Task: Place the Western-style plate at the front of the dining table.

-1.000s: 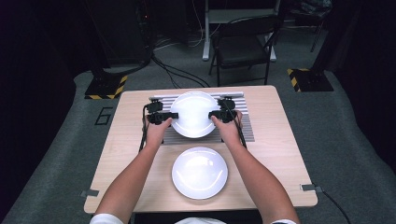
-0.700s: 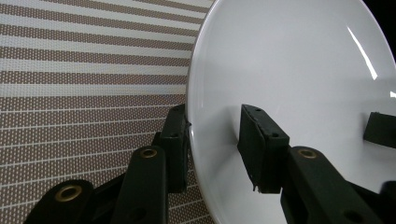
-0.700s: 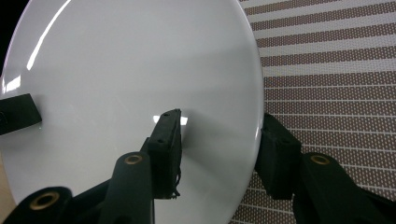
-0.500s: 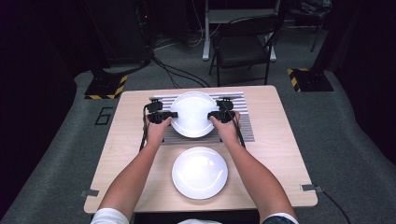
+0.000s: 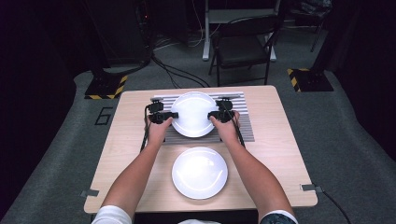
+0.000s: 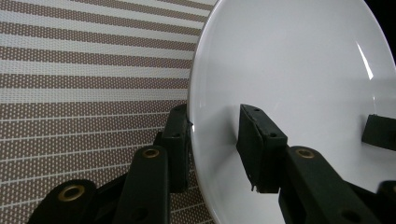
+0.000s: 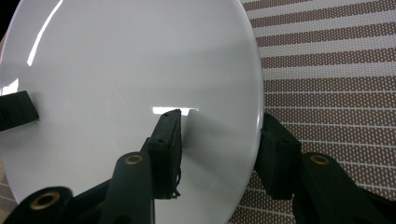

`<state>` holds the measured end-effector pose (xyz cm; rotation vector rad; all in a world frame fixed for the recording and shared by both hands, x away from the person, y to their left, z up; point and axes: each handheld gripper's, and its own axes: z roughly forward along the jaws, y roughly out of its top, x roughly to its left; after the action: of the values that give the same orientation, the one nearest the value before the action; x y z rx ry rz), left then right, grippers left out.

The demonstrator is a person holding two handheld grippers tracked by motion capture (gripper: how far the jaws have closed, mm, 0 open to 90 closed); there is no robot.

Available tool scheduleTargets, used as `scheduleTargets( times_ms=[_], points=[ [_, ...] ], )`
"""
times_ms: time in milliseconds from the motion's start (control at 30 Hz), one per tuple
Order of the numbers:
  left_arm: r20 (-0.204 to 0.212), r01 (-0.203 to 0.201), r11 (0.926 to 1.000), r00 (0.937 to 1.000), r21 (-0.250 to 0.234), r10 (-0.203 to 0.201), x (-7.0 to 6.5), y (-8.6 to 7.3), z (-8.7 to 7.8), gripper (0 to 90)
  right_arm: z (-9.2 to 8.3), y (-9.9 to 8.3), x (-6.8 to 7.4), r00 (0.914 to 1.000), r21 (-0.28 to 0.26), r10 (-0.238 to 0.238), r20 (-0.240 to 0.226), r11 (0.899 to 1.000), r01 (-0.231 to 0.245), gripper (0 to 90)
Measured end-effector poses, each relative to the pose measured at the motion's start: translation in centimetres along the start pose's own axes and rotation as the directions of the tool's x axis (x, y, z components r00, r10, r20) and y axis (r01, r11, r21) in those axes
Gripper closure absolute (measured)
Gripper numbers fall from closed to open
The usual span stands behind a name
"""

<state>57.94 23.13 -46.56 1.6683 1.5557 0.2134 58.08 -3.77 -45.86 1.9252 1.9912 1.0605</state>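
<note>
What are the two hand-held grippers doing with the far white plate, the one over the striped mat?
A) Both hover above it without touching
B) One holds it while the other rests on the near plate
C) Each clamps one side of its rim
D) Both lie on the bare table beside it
C: the left gripper and the right gripper each have one jaw over and one under the rim of the far plate, on opposite sides above the striped mat.

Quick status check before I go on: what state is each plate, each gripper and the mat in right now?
Far plate: gripped at both side rims, above the striped mat.
Near plate: flat on the table, untouched.
Left gripper: shut on the far plate's left rim, one jaw on each face.
Right gripper: shut on its right rim.
Striped mat: flat on the table.
</note>
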Motion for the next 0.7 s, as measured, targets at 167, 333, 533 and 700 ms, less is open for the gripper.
scheduleTargets(
  times_ms=[167, 333, 533, 700],
  points=[
    [-0.007, 0.002, 1.0, 1.0, 0.006, -0.002, -0.1, -0.3, 0.8, 64.3, 0.4, -0.1, -0.5, 0.9999, 0.0, 0.01, 0.013, 1.0, -0.01, 55.3],
    [-0.011, -0.001, 0.9999, 0.9999, 0.011, 0.001, 0.2, -0.4, 1.4, 64.2, 1.1, -0.5, -0.8, 0.9998, 0.006, 0.017, 0.011, 1.0, -0.017, 55.3],
    [-0.023, 0.002, 0.9998, 0.9997, 0.019, -0.001, 0.5, -0.7, 2.1, 64.2, 1.9, -0.8, -1.1, 0.9998, 0.001, 0.009, 0.015, 1.0, -0.009, 55.4],
    [-0.017, -0.017, 0.9997, 0.9997, 0.018, 0.017, 0.6, -0.9, 2.7, 65.5, 2.4, -0.9, -1.2, 0.9991, -0.007, 0.006, 0.041, 1.0, -0.006, 55.6]
  ],
)
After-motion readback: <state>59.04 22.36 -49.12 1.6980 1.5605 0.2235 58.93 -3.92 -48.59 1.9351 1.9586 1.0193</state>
